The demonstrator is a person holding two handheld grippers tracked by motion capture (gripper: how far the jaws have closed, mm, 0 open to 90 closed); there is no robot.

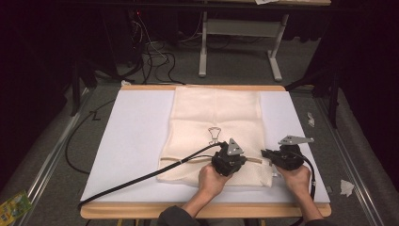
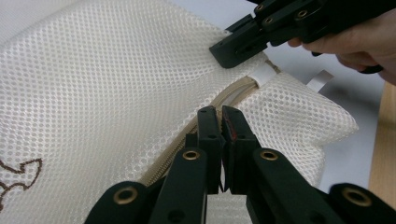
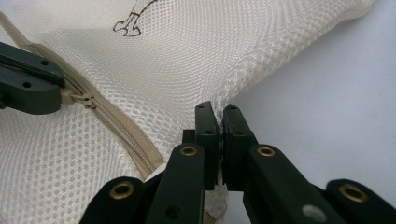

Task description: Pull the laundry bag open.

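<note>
The mesh bag [image 1: 214, 127] lies lengthwise toward the tabletop's far edge; near its front edge, left gripper [image 1: 244, 159] pinches the zipper [image 2: 224, 100], right gripper [image 1: 264, 153] clamps mesh.

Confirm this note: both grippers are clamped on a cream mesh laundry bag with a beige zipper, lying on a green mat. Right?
Not quite. The mat is white, not green, as the high view shows. The rest holds: left gripper and right gripper clamp the mesh bag by its zipper.
</note>
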